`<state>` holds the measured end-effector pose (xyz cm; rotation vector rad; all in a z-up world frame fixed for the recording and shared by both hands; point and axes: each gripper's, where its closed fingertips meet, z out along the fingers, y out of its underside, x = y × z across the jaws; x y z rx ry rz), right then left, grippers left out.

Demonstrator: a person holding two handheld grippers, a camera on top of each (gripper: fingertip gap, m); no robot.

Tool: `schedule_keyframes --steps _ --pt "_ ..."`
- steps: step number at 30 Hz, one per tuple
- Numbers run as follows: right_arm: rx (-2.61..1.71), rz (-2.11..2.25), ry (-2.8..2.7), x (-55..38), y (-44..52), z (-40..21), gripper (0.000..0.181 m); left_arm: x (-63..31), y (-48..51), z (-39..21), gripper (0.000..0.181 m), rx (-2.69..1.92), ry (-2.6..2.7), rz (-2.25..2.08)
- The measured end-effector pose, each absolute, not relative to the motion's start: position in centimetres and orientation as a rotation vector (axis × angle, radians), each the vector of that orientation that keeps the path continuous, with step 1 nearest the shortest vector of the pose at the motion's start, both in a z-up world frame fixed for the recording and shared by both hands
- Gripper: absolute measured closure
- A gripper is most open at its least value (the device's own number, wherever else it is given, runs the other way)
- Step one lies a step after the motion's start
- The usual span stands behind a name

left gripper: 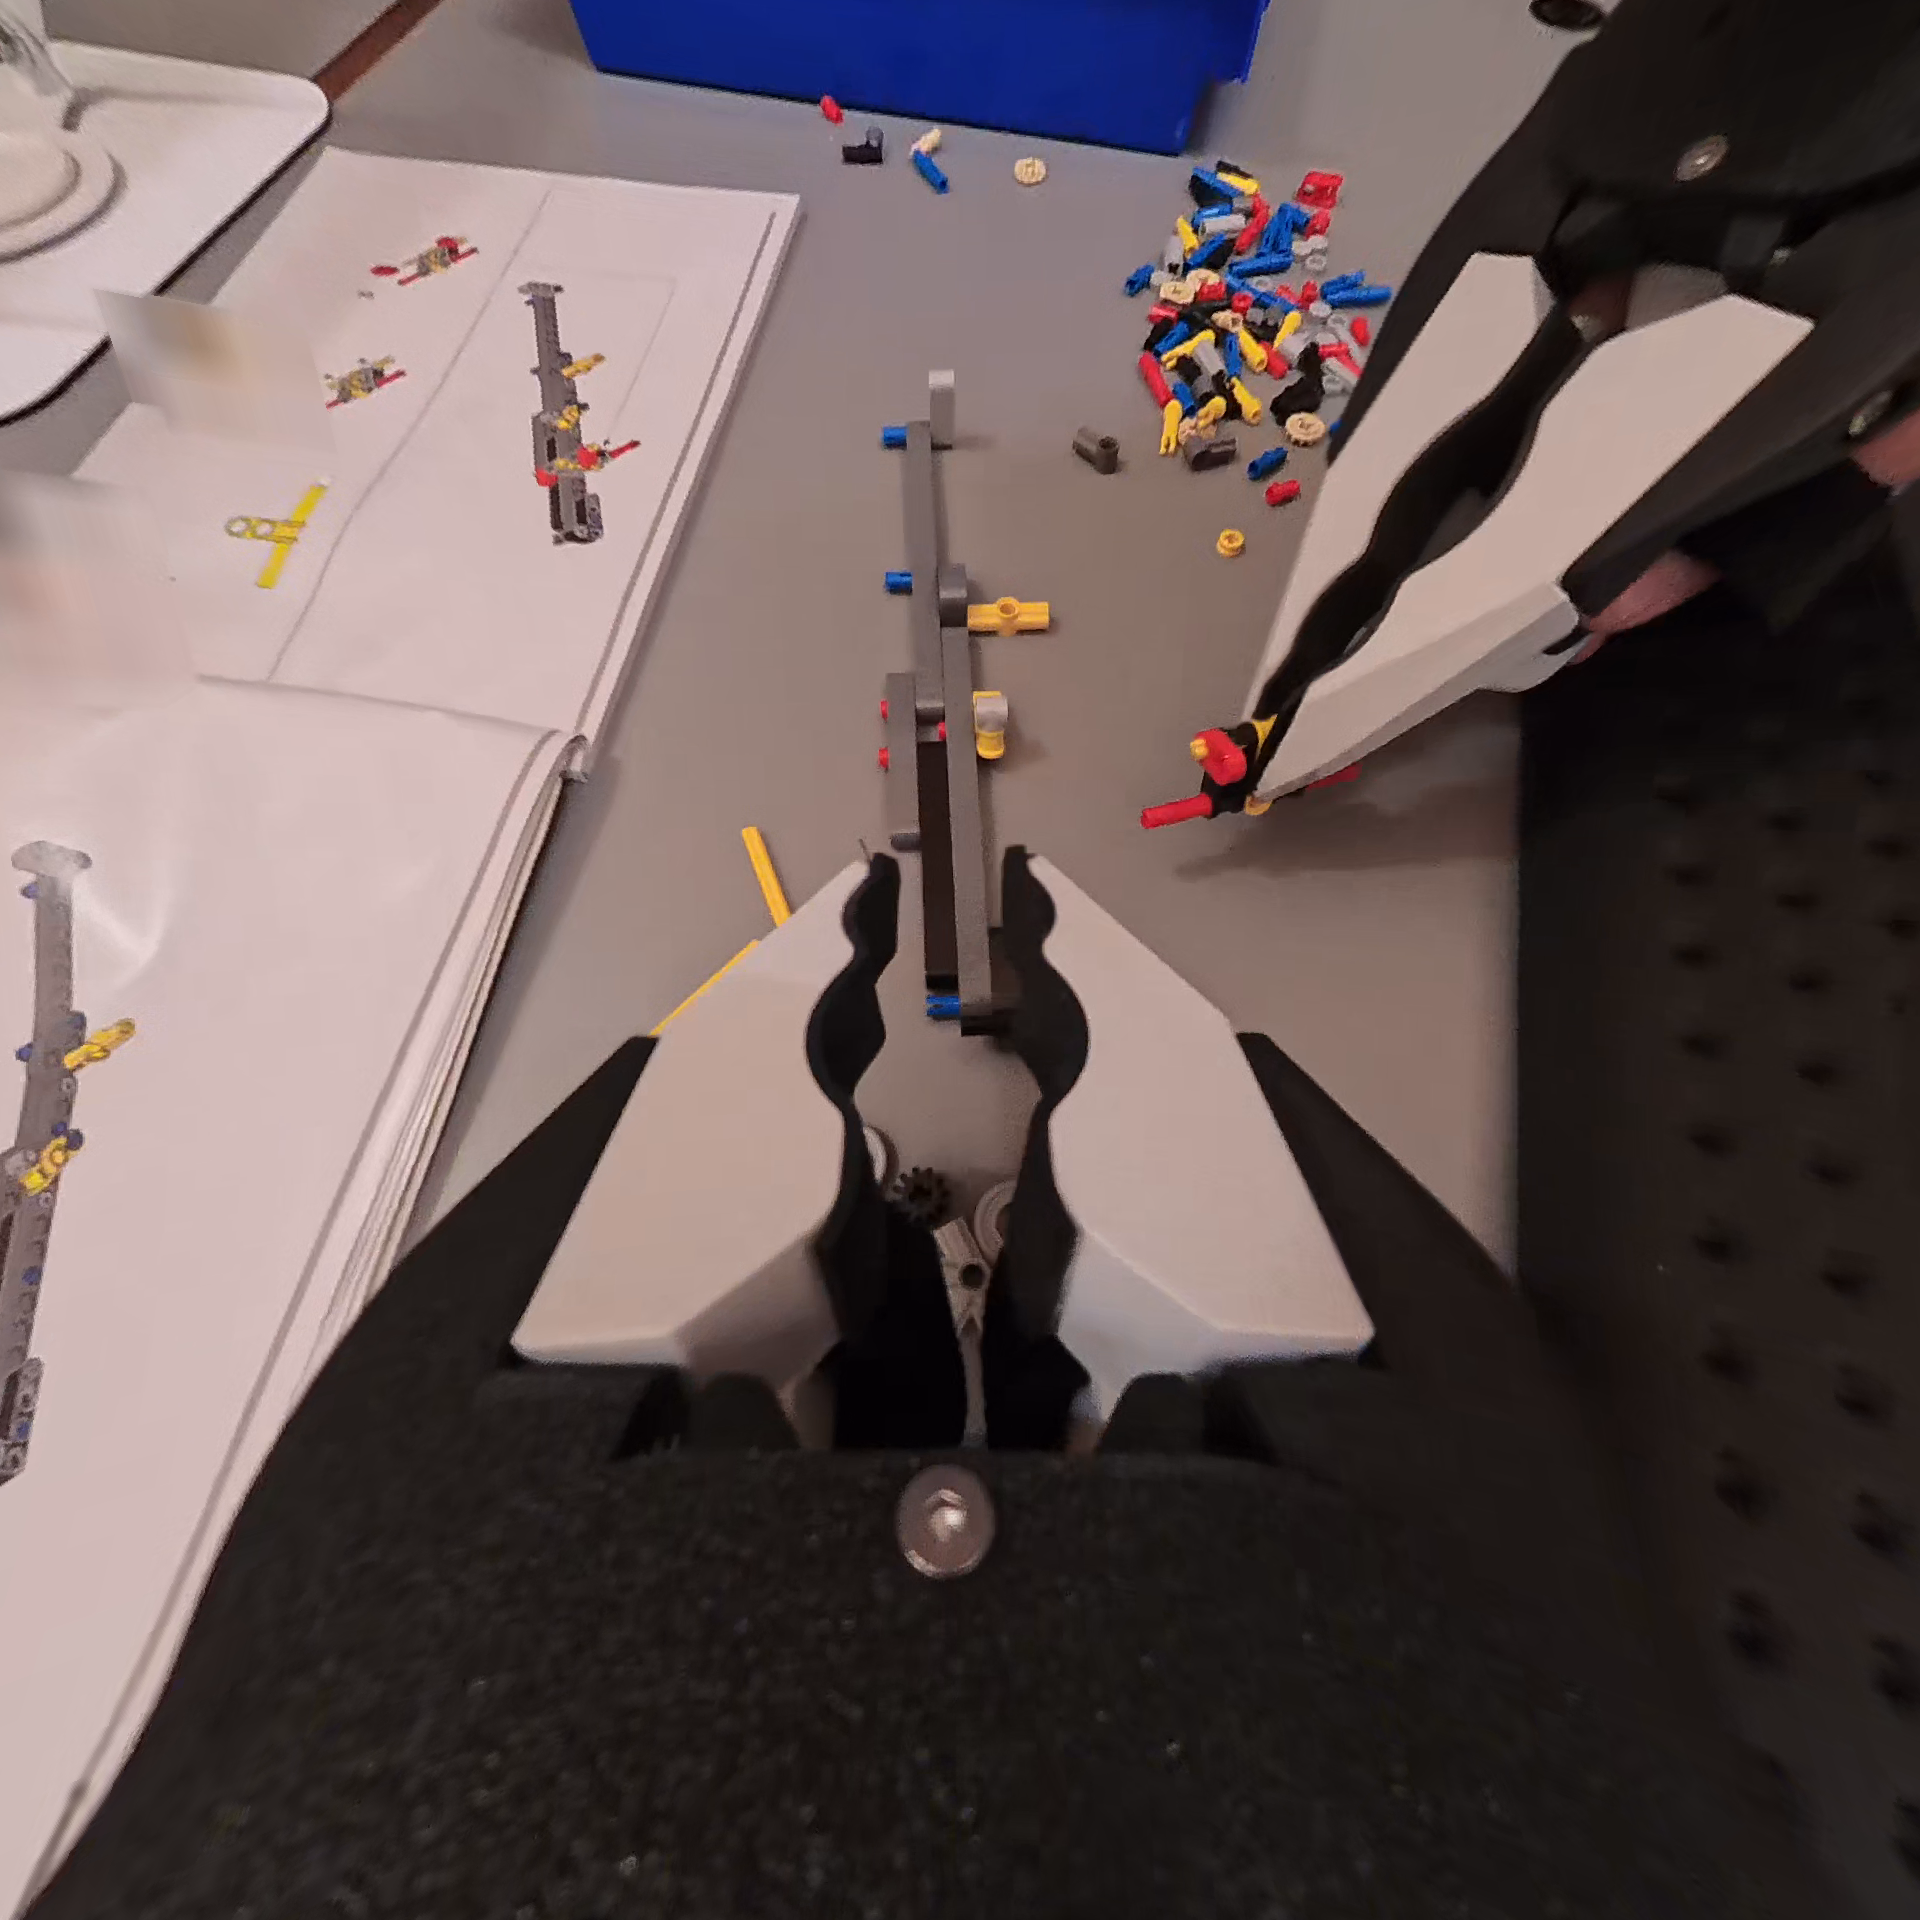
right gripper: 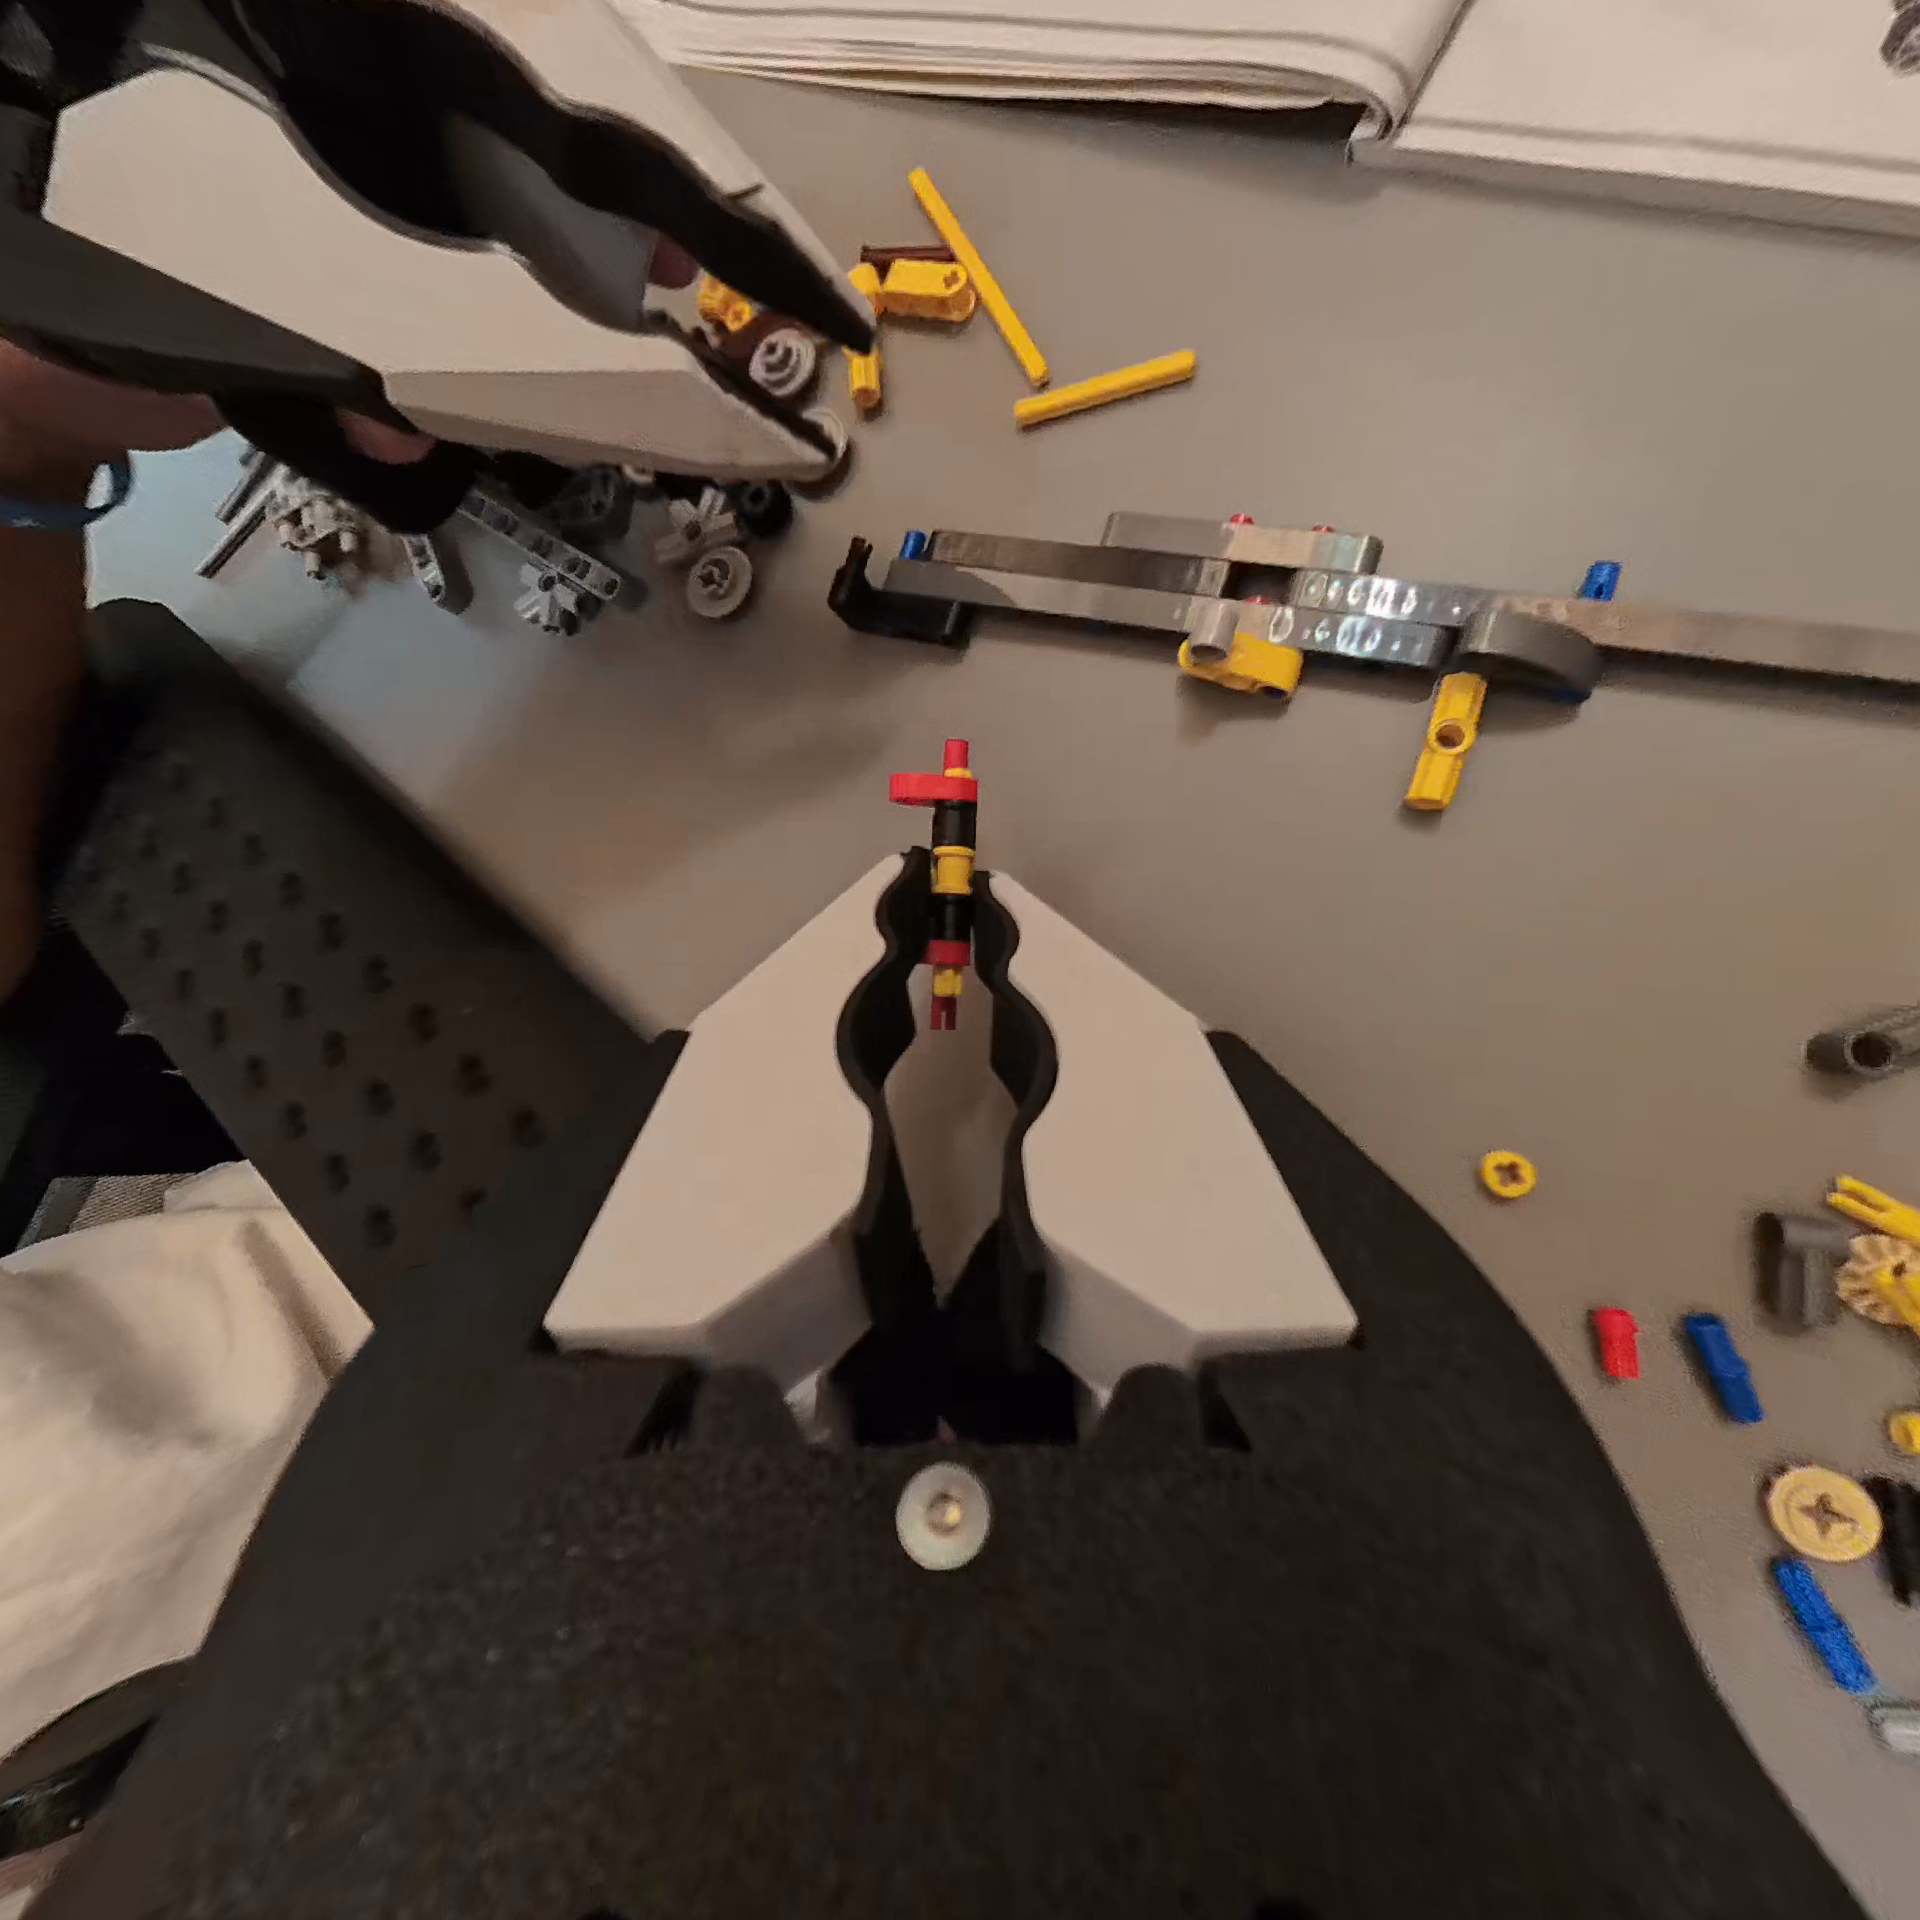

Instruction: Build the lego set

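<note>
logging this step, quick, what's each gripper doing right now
Left gripper: open, fingers either side of the grey beam assembly's near end, not clamped.
Right gripper: shut on the small red-yellow-black axle piece.

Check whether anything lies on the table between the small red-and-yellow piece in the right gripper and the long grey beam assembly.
Nothing visible does. The right gripper holds the red-and-yellow subassembly, and bare grey table lies between it and the beam assembly. The nearest things are the beam's own yellow connectors, off to the side.
</note>
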<state>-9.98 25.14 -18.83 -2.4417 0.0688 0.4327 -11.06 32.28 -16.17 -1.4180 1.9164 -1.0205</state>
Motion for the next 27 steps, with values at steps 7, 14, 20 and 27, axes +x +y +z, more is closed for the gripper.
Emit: schedule_keyframes --steps 7,14,20,27 --pt "-2.494 0.319 0.125 -9.1 25.7 -20.5 0.174 -11.4 32.4 -17.9 0.147 -1.509 1.977 -0.956" --pt "-2.483 0.34 0.165 -9.1 26.1 -20.8 0.174 -11.5 31.4 -19.2 0.136 -1.45 2.052 -0.936" --pt "-2.517 0.286 0.164 -7.7 25.7 -20.3 0.174 -11.1 31.4 -20.1 0.142 -1.467 2.064 -0.834" --pt "-2.506 0.29 0.207 -5.9 25.8 -20.0 0.174 -11.2 31.8 -20.6 0.147 -1.504 2.075 -0.81"
